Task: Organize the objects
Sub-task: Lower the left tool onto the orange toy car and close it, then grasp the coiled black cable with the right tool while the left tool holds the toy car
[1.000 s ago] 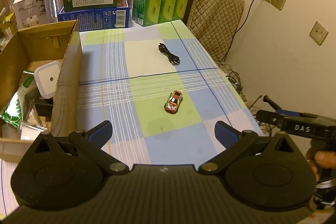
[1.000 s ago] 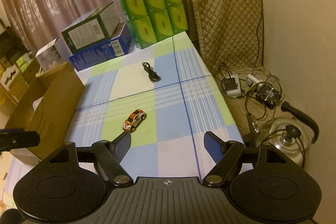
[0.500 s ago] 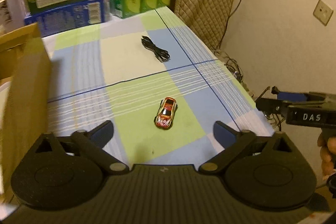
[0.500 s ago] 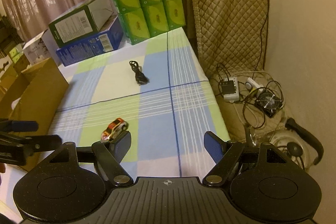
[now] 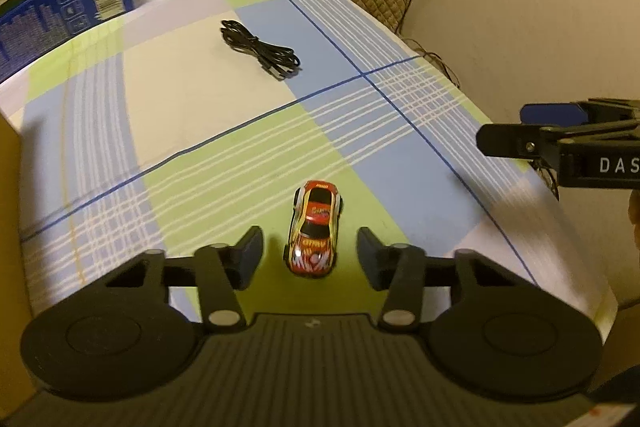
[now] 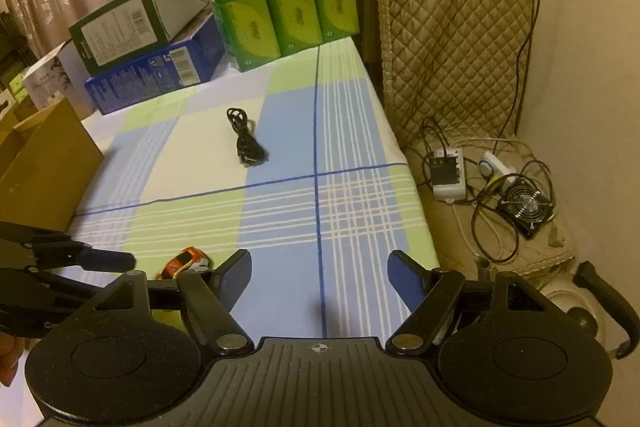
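**Left tongs close in on the toy car**

Change over the last second: the left tongs (image 5: 310, 257) have dropped forward and low over the counter (image 5: 400, 163), and the toy car (image 5: 315, 227) that lay well ahead of them now sits between the two blue pads. The fingers have also drawn in from a wide spread to a narrower gap. Neither pad touches the car yet; a sliver of green cloth shows on each side. The car rests flat on its wheels on a green square of the check cloth, long axis roughly in line with the fingers.

The cardboard box (image 6: 44, 163), which filled the left of the left wrist view a second ago, has slid almost out of it.

Right tongs (image 6: 320, 271): spread wide, holding nothing, hanging above the near counter edge. Their view has swung, so the car (image 6: 182, 261) now shows at lower left, beside the left tongs (image 6: 108, 261).

Black cable (image 5: 260, 49) lies coiled farther up the counter, untouched and in the same spot.

Reading: the car grasp looks imminent. Likely destination is the box; the cable is probably next.
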`<state>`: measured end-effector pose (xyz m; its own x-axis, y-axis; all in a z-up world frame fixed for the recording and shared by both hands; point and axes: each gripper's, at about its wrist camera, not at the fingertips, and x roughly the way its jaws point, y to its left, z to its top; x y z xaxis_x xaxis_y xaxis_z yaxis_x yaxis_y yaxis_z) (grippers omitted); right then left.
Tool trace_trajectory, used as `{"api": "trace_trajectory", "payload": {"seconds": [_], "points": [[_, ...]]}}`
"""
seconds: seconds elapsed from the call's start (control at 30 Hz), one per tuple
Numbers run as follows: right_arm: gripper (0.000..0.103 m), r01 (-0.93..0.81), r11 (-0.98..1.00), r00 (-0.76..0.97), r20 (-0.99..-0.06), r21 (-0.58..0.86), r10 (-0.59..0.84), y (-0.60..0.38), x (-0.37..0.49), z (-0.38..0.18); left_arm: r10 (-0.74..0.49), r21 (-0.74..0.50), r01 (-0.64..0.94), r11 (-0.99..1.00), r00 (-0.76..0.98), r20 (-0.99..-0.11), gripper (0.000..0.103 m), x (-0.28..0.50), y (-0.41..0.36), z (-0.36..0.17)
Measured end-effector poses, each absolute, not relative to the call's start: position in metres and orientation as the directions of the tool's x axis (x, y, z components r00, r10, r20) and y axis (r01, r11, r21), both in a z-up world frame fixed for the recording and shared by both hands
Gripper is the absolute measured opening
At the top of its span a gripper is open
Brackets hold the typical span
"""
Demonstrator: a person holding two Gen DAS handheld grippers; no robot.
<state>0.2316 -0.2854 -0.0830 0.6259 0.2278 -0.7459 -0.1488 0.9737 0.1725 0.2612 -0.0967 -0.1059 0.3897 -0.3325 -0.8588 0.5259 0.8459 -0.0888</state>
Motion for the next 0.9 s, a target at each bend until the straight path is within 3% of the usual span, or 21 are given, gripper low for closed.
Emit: {"api": "trace_trajectory", "payload": {"seconds": [0.23,0.37,0.9], "points": [[0.073,-0.157,0.972,0.612,-0.755,0.176,0.236,-0.279,0.243,-0.093,-0.331,-0.072,0.575,0.815,0.361,-0.872,0.033,0.274,-0.109,-0.117],[0.073,-0.158,0.971,0.611,-0.755,0.178,0.238,-0.277,0.248,-0.095,-0.319,-0.064,0.576,0.815,0.354,-0.879,0.023,0.278,-0.112,-0.122],[0.073,-0.176,0.969,0.613,-0.751,0.172,0.245,-0.267,0.262,-0.095,-0.315,-0.056,0.591,0.804,0.346,-0.884,0.023,0.282,-0.115,-0.12]]}}
